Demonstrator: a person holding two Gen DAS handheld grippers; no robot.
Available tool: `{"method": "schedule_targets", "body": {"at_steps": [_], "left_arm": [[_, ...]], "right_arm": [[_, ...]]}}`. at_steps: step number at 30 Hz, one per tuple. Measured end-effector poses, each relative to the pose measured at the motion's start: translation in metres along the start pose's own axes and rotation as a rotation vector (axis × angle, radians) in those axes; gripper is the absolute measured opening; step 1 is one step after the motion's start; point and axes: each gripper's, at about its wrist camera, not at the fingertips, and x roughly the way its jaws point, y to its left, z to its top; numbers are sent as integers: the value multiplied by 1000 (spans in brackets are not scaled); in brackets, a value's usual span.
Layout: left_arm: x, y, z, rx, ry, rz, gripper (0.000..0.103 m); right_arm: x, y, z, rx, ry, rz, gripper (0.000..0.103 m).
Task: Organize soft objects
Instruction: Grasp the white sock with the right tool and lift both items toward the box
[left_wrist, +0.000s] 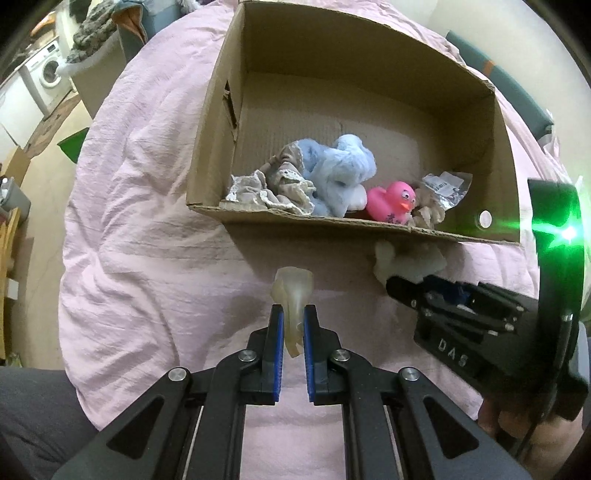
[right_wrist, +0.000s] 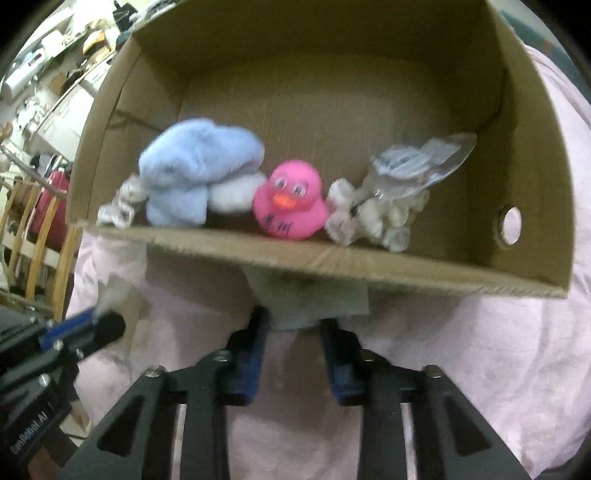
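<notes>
Two soft items in hand — my left claw pinches a translucent rubbery piece, my right claw grips a white wad beside the cardboard box — next, I judge: lift both over its near wall.

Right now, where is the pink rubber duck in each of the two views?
Left wrist view: the pink rubber duck sits right of centre, behind the box's near wall.
Right wrist view: the duck sits near the centre, facing the camera.
Shared landmark: the blue plush toy lies just left of it.
</notes>
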Motion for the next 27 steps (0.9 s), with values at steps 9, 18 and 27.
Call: {"method": "schedule_targets", "body": {"at_steps": [9,18,27], "left_arm": [[-7,6,1,-14,-20,12,9],[-23,11,-7,-28,-48,17,9],[-65,27,-10,-73,-145,15,9]], "right_arm": [[-14,7,-13,-6,4,24,21],[-40,13,-30,-28,-14,47,21],[-97,8,-34,-7,-116,126,21]]}}
